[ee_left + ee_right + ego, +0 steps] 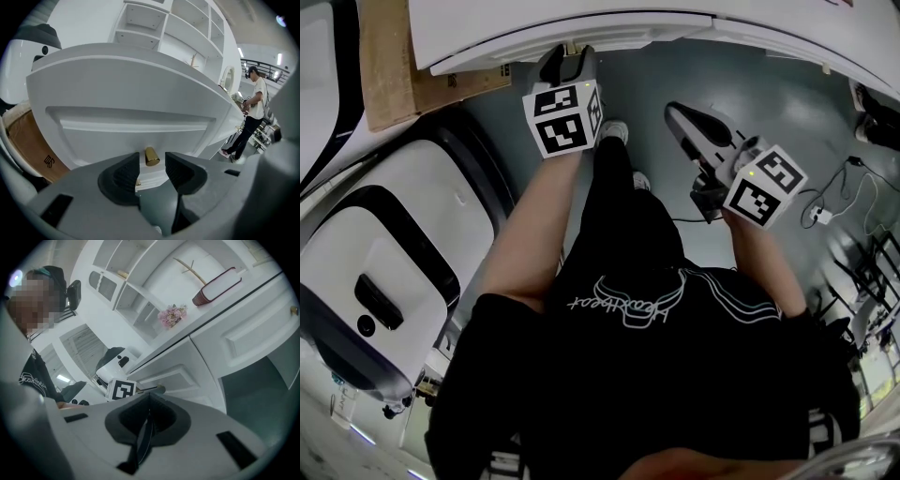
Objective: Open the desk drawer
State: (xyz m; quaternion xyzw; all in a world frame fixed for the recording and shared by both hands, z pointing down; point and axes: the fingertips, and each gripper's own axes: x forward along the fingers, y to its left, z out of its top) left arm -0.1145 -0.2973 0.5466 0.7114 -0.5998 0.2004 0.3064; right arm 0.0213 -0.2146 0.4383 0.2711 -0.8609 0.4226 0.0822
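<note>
At far left in the head view sits a rounded white housing (pixel 384 272) with glossy black trim. Above it a flat brown cardboard panel (pixel 389 56) leans against the white surface (pixel 581 33), whose smooth edge curves across the top of that view.

The left tool (pixel 567 56) points at that edge, its cube of black-and-white square markers (pixel 562 117) riding above a bare forearm. In the left gripper view the left tool (pixel 151 171) has its jaws apart, and the ribbed black pads (pixel 125 176) touch nothing. Just beyond the gap, lined up between the tips, stands the small brass-coloured knob (pixel 151 156), a short smooth cylinder. It sits low on the drawer (pixel 131 122), a matte white bowed front with a long recessed panel, directly under the surface's lip and looking closed. White open shelves (pixel 154 23) rise behind it, and a person (pixel 255 112) stands far off to the right.

The right tool (pixel 677 112) hangs over the grey floor (pixel 787 103), well apart from the surface. In the right gripper view the right tool (pixel 149 411) has its dark pads pressed together with nothing between them. Beyond it run more panelled white fronts. A bunch of pink flowers (pixel 172 315) and a flat red-edged book (pixel 216 287) rest on top.
</note>
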